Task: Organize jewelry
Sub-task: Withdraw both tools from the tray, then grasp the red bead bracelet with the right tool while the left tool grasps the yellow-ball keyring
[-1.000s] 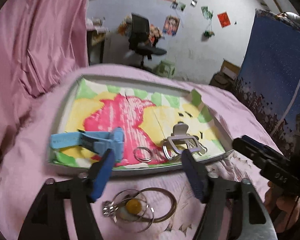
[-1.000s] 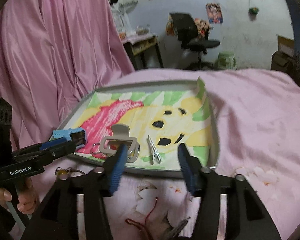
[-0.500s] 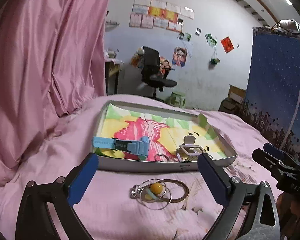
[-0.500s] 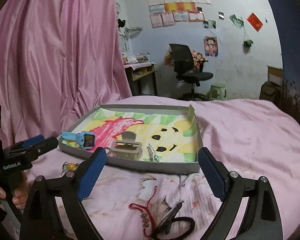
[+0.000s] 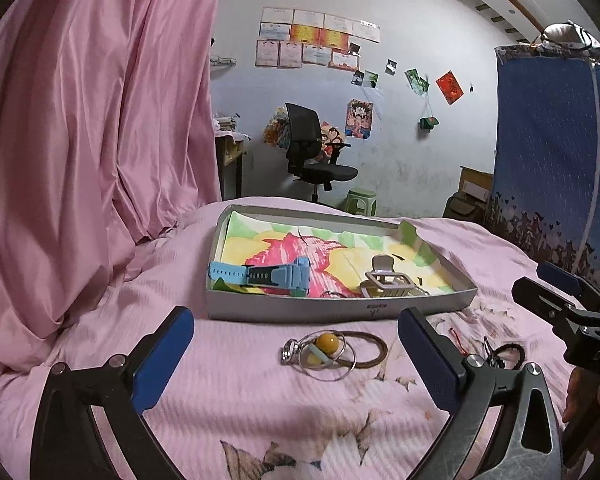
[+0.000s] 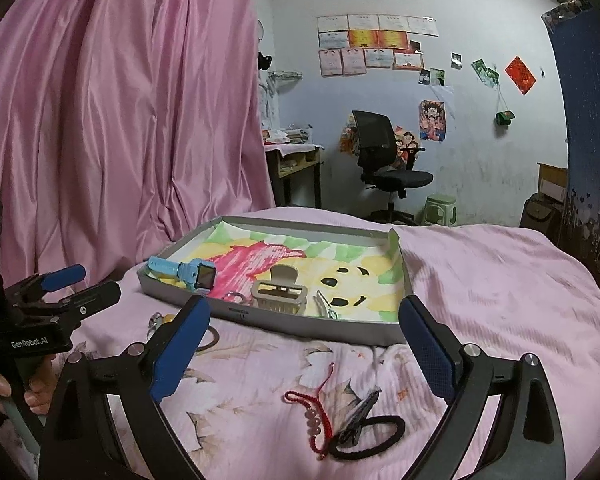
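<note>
Partly done: blue watch (image 5: 262, 276) and hair claw (image 5: 388, 282) lie in the tray (image 5: 340, 308) at centre frame, while bangles (image 5: 336, 350), red bracelet (image 6: 312, 420) and black hair tie (image 6: 366, 438) remain on the bedspread (image 6: 500, 280) below; left gripper (image 5: 296, 360) spread empty, right gripper (image 6: 304, 352) opening, empty.

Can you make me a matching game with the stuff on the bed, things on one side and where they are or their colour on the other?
Things:
1. watch
2. red bracelet
3. hair claw clip
4. yellow bead

Places or colours:
A. beige, inside the tray
B. on the blanket, beside a black hair tie
C. light blue, inside the tray
D. on the blanket, among thin rings

Pairs: 1-C, 2-B, 3-A, 4-D
</note>
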